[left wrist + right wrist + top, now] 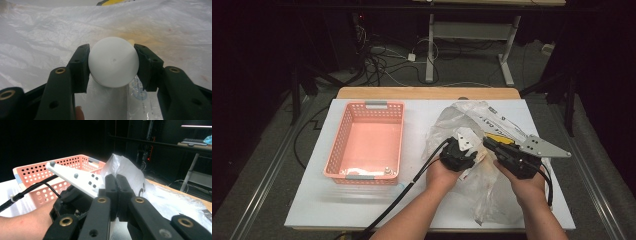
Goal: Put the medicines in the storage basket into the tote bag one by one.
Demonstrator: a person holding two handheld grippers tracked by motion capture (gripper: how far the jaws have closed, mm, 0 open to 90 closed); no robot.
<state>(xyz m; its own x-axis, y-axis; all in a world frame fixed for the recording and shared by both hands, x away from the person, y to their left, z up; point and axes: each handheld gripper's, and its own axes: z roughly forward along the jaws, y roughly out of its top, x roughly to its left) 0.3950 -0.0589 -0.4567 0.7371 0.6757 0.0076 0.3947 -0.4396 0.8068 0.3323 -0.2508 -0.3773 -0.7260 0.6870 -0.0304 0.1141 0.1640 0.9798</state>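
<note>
A crumpled clear plastic bag (462, 117) lies on the right half of the white table top (362, 200). My left gripper (112, 48) reaches into the bag and is shut on a white round-topped object (113, 62), one jaw on each side; a white body with blue print continues below it. From above, the left gripper (463, 145) sits at the bag's middle. Just to its right, my right gripper (493, 143) is shut. In the right gripper view, the right gripper (116, 177) pinches the plastic bag (125, 167), which rises in a peak above the jaws.
A pink perforated basket (338, 150) stands on the left half of the table with a small white item (387, 170) in its near right corner. Something yellow (503, 140) lies in the bag. Cables trail off the near edge. Beyond the table are a desk frame and floor cables.
</note>
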